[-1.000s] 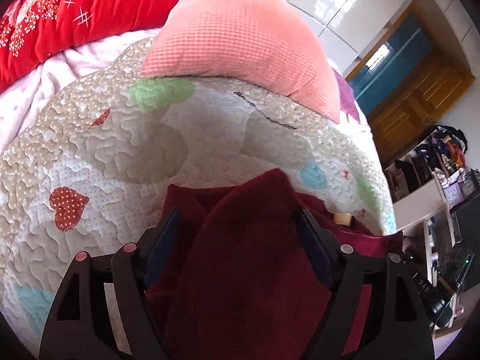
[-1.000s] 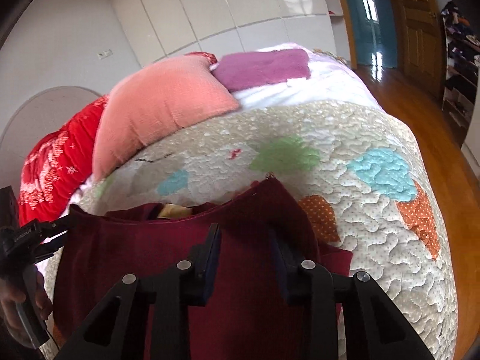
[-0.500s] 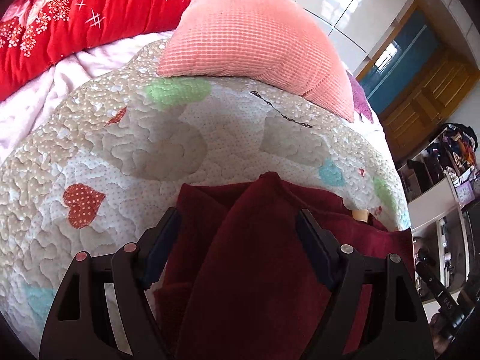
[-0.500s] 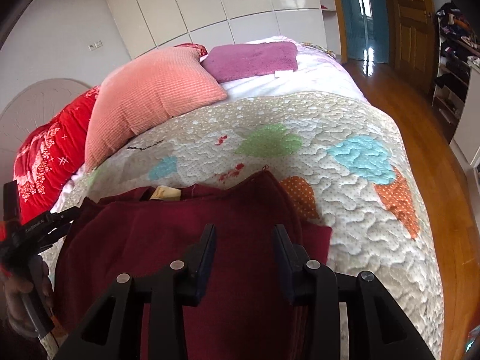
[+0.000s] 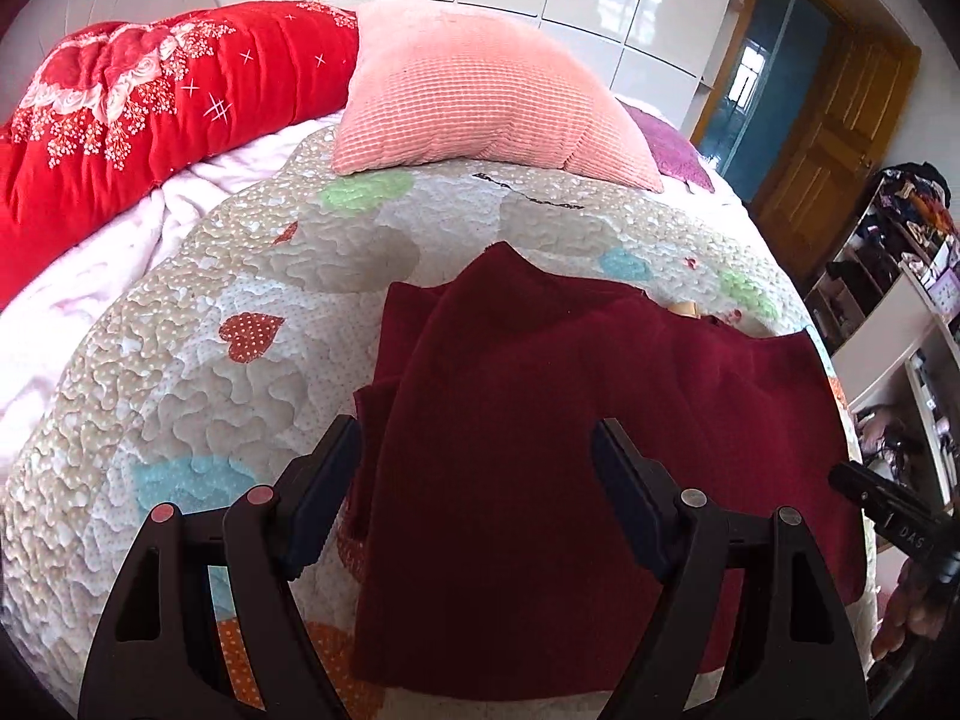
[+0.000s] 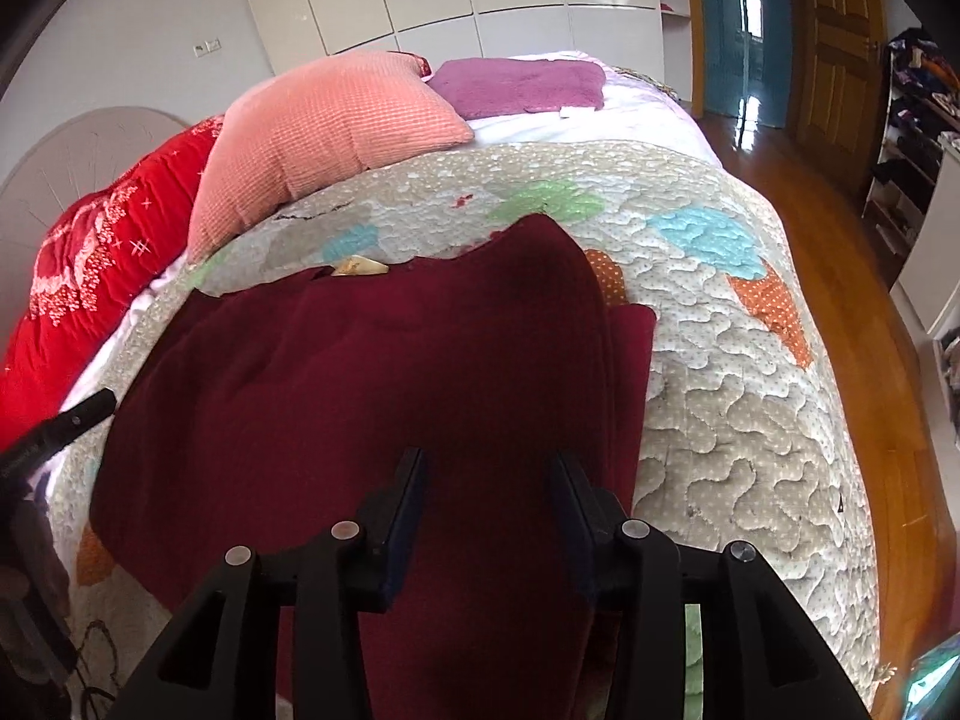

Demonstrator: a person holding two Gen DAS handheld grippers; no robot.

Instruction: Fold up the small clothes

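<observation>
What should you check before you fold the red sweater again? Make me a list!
1. Left gripper jaws apart, holding nothing: ok.
2. Right gripper jaws apart, holding nothing: ok.
3. Dark red garment lies flat on the quilt: ok, though one side is already folded over itself.
4. Nothing on top of the garment: ok; only a small tan tag peeks out at its far edge.
5. Pink pillow sits apart from the garment: ok.
6. Near hem lies smooth: cannot tell, the grippers hide it.
</observation>
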